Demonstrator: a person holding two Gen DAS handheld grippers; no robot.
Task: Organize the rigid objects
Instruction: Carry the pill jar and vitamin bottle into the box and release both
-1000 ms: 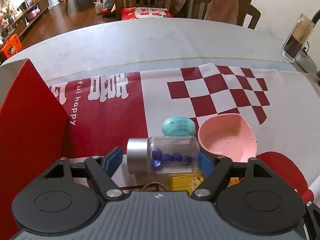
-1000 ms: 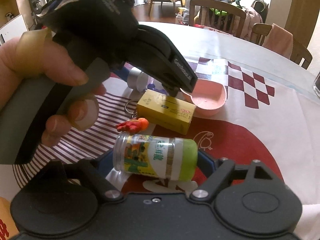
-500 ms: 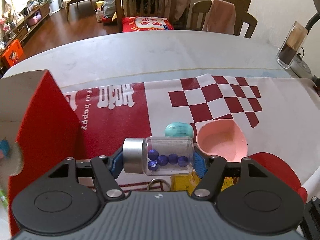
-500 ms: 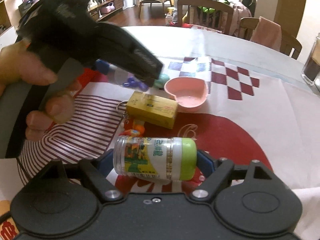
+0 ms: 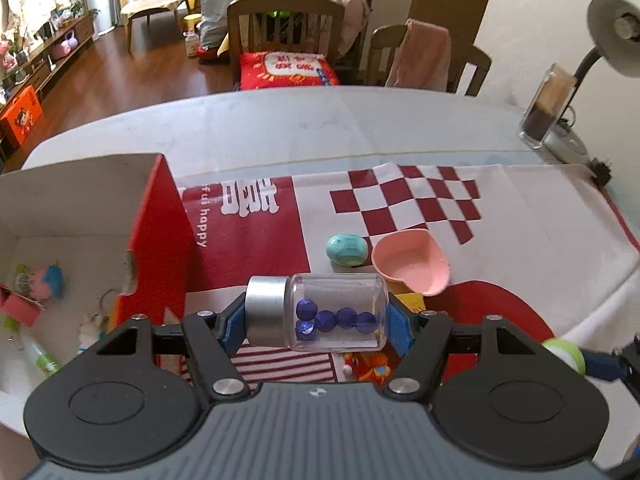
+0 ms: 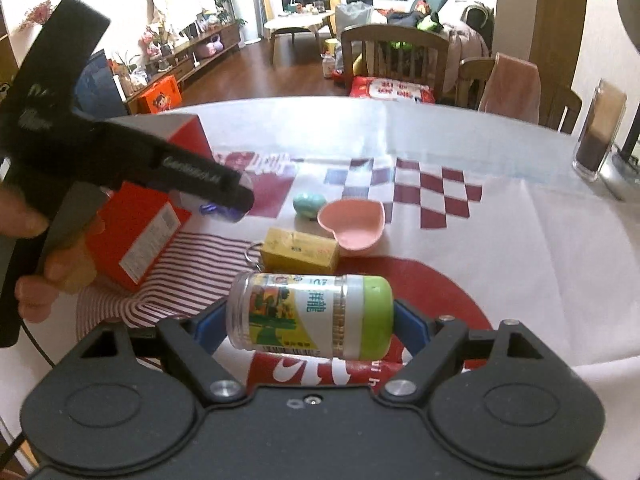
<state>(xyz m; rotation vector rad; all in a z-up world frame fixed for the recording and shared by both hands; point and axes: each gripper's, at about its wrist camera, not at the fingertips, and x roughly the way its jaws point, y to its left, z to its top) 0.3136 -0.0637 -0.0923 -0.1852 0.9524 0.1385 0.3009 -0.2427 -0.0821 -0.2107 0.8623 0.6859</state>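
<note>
At lower centre of the left wrist view, the left gripper (image 5: 316,322) has lifted clear of the surface, fingers clamped on the glass vial (image 5: 320,312) of blue beads, and swung toward the red box (image 5: 160,248) at left. The right gripper (image 6: 310,322) still holds the green-capped jar (image 6: 310,316) aloft. Dropping both into the box looks next.

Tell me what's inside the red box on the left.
The red box holds a pink-and-blue toy, a pink block and a green-capped tube. The left gripper hides its near corner.
</note>
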